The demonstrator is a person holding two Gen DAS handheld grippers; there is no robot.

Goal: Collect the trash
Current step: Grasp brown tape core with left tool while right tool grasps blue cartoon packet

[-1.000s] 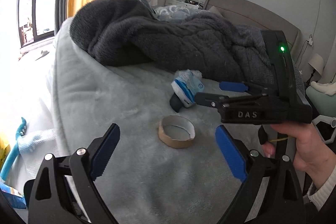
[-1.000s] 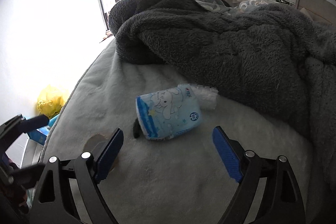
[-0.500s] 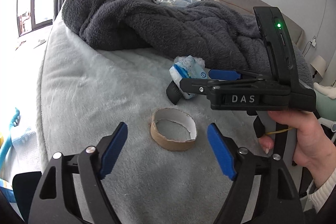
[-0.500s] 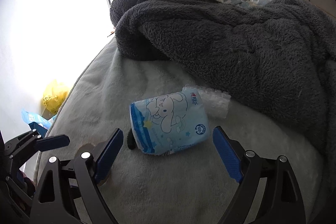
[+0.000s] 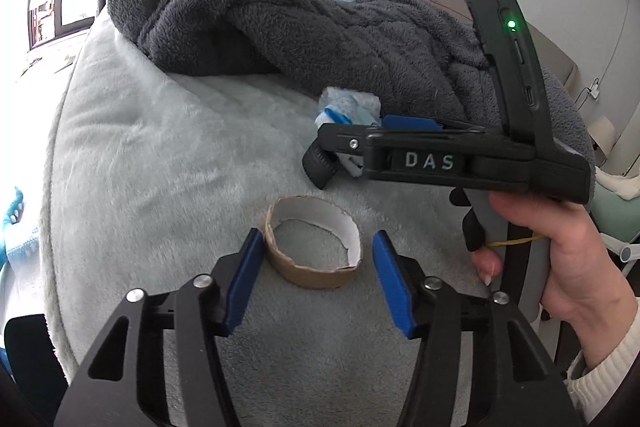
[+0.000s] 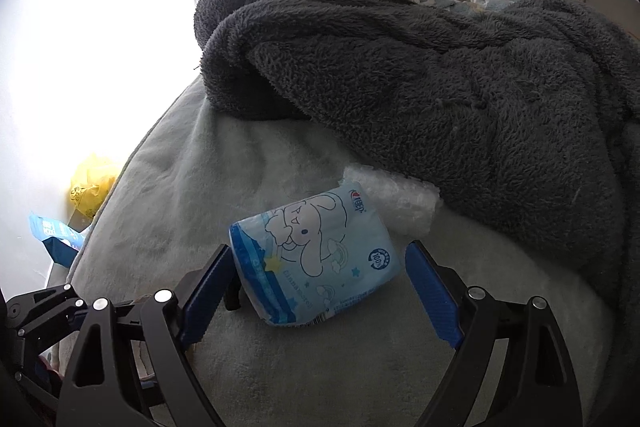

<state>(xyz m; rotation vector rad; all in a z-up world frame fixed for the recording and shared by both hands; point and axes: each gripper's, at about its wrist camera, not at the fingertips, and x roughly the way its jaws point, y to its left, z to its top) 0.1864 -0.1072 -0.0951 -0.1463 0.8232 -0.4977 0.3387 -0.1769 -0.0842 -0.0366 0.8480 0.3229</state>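
Cardboard ring [image 5: 314,243] lies flat on the grey bed cover [image 5: 152,155], hole upward, between the closing left gripper [image 5: 316,279] jaws, pads not yet touching. Right gripper [image 6: 320,279] jaws apart, straddling a blue tissue pack [image 6: 316,259], long axis slanting up-right; dark blanket [image 6: 440,75] just behind.

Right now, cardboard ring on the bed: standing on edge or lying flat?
Lying flat: the cardboard ring rests on its rim, hole facing up, grey bed cover visible through it.

The left tool [image 5: 318,279] is closing its jaws around a cardboard ring [image 5: 316,267] lying on the grey bedspread [image 5: 160,155].
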